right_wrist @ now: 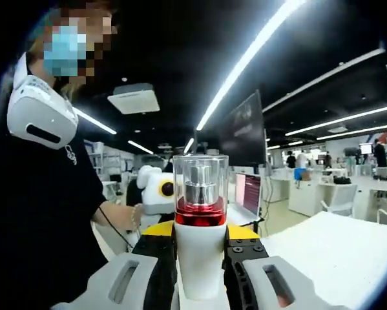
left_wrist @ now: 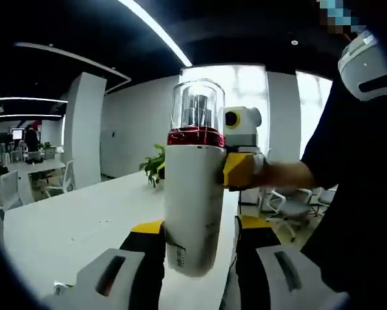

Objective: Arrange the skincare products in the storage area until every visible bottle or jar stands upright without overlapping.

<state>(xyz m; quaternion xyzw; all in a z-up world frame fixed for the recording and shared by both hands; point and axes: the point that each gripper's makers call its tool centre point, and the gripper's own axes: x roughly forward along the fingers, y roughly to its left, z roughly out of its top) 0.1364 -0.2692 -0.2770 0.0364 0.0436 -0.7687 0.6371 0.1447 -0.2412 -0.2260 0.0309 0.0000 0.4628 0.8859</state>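
A white bottle (left_wrist: pixel 193 206) with a red ring and a clear cap is held upright in the air above the table. In the left gripper view, my left gripper (left_wrist: pixel 199 227) is shut on its lower body. My right gripper (left_wrist: pixel 235 169) reaches in from the right and clamps the bottle just below the red ring. In the right gripper view, the same bottle (right_wrist: pixel 199 248) stands between the jaws of my right gripper (right_wrist: pixel 199 240), which press on both of its sides. The left gripper's yellow fingertips (right_wrist: pixel 156 228) show just behind the bottle.
A long white table (left_wrist: pixel 83 219) stretches away below, with a potted plant (left_wrist: pixel 156 165) at its far end. Office chairs (left_wrist: pixel 290 206) stand to the right. The person in black (right_wrist: pixel 44 194) is close by. A laptop (right_wrist: pixel 248 194) sits on the table (right_wrist: pixel 335 252).
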